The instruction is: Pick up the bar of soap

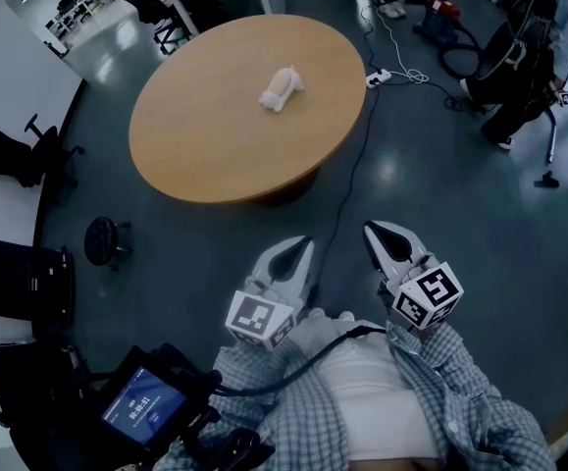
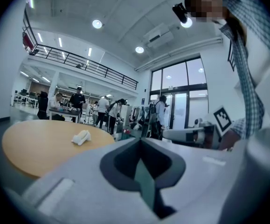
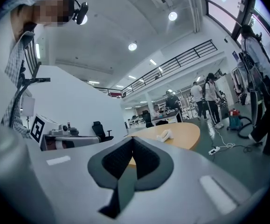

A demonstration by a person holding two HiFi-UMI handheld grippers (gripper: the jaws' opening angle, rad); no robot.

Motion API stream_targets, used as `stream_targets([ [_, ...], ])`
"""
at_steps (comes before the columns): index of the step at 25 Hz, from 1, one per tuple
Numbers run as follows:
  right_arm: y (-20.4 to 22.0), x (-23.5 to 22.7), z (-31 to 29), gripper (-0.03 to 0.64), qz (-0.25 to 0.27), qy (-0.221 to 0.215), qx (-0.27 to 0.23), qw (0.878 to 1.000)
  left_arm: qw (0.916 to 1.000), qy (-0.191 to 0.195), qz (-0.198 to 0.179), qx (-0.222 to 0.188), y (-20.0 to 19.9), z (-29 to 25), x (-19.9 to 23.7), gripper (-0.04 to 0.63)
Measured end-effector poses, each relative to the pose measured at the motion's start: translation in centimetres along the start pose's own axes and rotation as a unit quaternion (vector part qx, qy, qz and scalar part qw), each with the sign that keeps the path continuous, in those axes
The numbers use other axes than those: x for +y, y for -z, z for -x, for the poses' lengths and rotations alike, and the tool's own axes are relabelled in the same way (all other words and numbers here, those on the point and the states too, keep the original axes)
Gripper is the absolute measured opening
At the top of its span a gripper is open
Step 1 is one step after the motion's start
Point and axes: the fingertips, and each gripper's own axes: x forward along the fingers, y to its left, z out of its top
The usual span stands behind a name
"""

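The soap [image 1: 281, 89] is a small white lump lying on the far half of a round wooden table [image 1: 205, 145]. It also shows in the left gripper view as the soap [image 2: 81, 136] and in the right gripper view as the soap [image 3: 165, 135], small and far off on the tabletop. My left gripper [image 1: 301, 245] and right gripper [image 1: 374, 230] are held side by side close to my body, over the floor, well short of the table. Both point toward the table. In the left gripper view the left gripper [image 2: 139, 142] has its jaws together and holds nothing. The right gripper [image 3: 132, 139] is the same.
A cable and power strip [image 1: 378, 77] run along the floor right of the table. A black stool [image 1: 105, 240] and dark chairs [image 1: 19, 281] stand at the left. A person with a vacuum [image 1: 519, 62] is at the far right. More people and desks stand beyond the table.
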Motion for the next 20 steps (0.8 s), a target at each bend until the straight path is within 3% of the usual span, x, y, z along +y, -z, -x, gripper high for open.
stream_targets([
  [12,0.7,-3.1,0.9,0.003,-0.012,0.010,0.001,1.000,0.9999,-0.014,-0.002,0.008,1.1,-1.7,-0.1,-0.002],
  [20,0.5,-6.5,-4.0,0.003,0.001,0.016,0.004,1.000,0.9999,-0.012,-0.006,0.000,0.8,-5.9,4.9,-0.002],
])
